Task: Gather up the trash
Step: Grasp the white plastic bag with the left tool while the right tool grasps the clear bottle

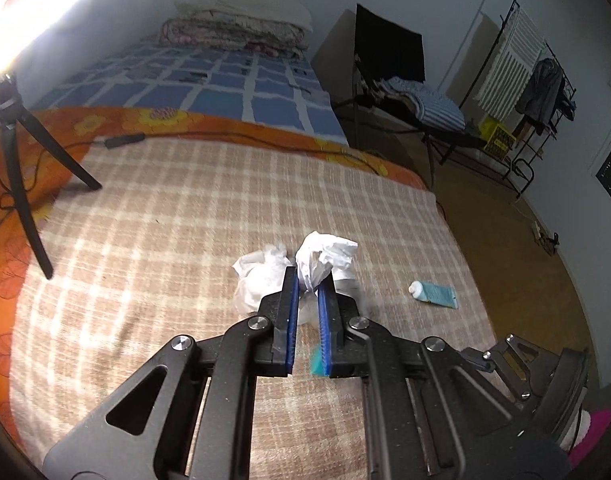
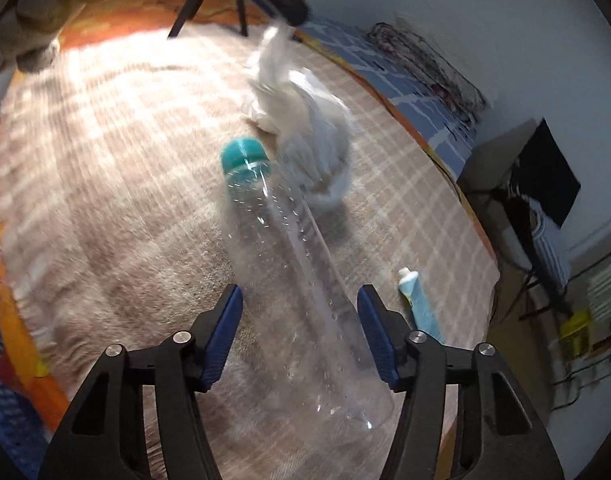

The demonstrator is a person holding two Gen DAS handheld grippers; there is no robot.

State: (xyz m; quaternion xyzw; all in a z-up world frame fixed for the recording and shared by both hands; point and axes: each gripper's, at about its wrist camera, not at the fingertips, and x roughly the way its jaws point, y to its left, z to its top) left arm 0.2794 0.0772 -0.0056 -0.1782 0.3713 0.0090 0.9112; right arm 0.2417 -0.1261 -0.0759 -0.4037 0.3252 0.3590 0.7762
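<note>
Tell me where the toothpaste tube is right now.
The toothpaste tube lies flat on the checked blanket near the bed's right edge, right of the white plastic bag the left gripper holds.

Clearly a home bedroom: a bed [image 1: 209, 80] spread with a blue checked sheet, folded quilts [image 1: 233, 34] stacked at its far end, and at far right a clothes rack [image 1: 525, 80] hung with garments.
</note>
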